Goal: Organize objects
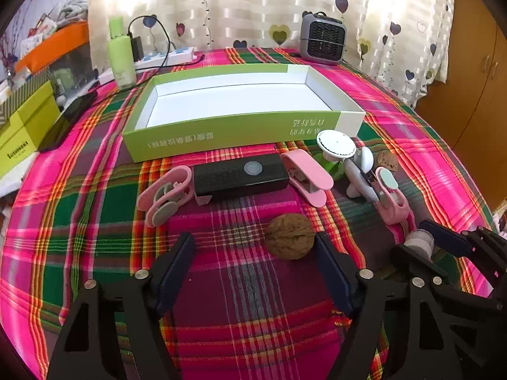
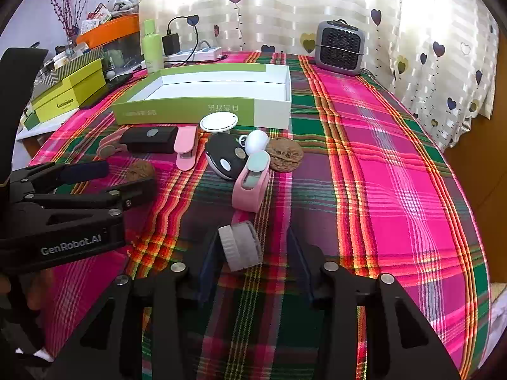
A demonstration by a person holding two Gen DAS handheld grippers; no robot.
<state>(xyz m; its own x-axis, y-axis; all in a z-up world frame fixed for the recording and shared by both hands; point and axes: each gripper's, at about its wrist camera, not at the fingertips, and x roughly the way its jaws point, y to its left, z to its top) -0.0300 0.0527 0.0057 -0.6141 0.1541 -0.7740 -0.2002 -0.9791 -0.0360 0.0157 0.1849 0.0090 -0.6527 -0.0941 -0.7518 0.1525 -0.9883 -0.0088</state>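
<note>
**Both grippers low over plaid table, jaws open**

Left gripper (image 1: 253,266) jaws spread wide; walnut (image 1: 290,236) sits on the cloth between them, close against the right finger, not pinched. Right gripper (image 2: 253,262) jaws about half open around a grey-white tape roll (image 2: 240,245), which leans by the left finger with a clear gap to the right one; no grip. Green-and-white box (image 1: 234,133) lies open and empty behind a row of small items: black case (image 1: 240,179), pink clips (image 1: 305,174), second walnut (image 2: 284,154). Plaid table (image 2: 396,174) carries everything.
</note>
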